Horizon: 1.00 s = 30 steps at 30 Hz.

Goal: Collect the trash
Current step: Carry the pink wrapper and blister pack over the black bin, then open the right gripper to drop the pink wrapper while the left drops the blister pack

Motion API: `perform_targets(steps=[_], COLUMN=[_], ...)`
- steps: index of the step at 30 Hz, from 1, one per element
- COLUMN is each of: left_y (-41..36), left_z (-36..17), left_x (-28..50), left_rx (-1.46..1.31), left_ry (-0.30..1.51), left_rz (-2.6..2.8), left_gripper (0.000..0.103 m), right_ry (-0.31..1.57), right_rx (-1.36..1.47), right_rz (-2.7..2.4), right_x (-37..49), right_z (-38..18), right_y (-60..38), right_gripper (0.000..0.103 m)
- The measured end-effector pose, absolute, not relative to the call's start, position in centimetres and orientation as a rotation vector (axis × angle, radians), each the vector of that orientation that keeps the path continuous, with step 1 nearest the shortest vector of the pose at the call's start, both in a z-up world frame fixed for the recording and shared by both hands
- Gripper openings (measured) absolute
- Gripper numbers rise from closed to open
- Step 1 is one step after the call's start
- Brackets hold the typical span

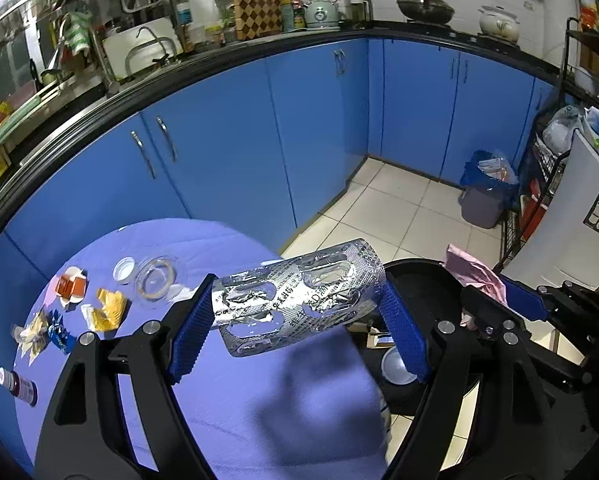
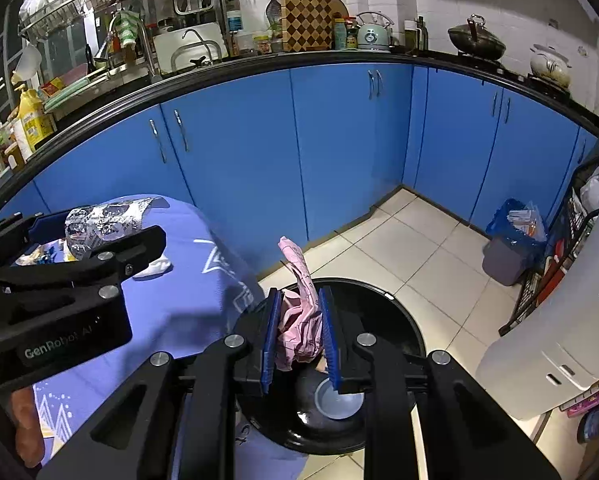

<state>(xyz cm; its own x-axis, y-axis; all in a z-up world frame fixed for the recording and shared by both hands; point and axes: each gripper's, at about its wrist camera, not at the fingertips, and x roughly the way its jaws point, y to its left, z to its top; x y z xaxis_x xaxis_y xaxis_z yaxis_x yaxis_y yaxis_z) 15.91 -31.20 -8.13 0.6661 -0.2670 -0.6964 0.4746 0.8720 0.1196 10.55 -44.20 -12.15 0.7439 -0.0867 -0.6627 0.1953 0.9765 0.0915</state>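
Note:
My left gripper [image 1: 299,320] is shut on a silver blister pack [image 1: 295,300], bowed between its blue pads, above the edge of the purple-clothed table [image 1: 259,420]. In the right wrist view the same pack [image 2: 107,220] shows at the left in the left gripper [image 2: 79,236]. My right gripper [image 2: 299,328] is shut on a crumpled pink wrapper [image 2: 299,316], hanging over the black round bin [image 2: 403,320]. That pink wrapper [image 1: 475,272] and the right gripper [image 1: 495,300] sit at the right of the left wrist view, over the bin [image 1: 419,280]. A white cup [image 2: 337,400] lies inside the bin.
On the table lie a glass dish [image 1: 155,278], a white cap [image 1: 123,269], orange and gold wrappers [image 1: 107,308], a blue wrapper [image 1: 59,334] and a small bottle [image 1: 17,386]. Blue cabinets [image 1: 299,140] stand behind. A grey bin with a blue bag [image 1: 485,196] is in the floor corner.

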Motion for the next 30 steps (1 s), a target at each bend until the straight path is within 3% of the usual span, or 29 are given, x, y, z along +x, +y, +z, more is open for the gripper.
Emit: perform_targets(steps=[8,10,12,13,30], left_y=[-32.9,-33.2,-33.4,-33.6,-37.2], left_z=[-8.7,-8.8,-8.8,-8.8,-8.2], left_x=[16.5,16.8,17.1,17.1,16.3], left_rx=[0.322,0.318,0.314,0.313,0.329], left_ry=[0.735,0.744,0.748,0.750,0.728], left_rz=[-0.429,-0.430,-0.432,-0.435,-0.508], left_gripper=[0.079,0.079,0.079,0.079,0.082], right_ry=[0.697,0.714,0.696,0.673,0.676], right_rx=[0.181,0.187,0.189,0.183,0.292], right_rz=[-0.164,-0.184,-0.210,-0.224,-0.369], right_x=[11.6,11.8,11.4,11.1,9.0], right_z=[-12.6,-13.0,-13.2,-13.2,-14.0], right_y=[-46.4,-46.9,-47.2,-47.3,-51.9], right_gripper=[0.023,0.039,0.083,0.086,0.088])
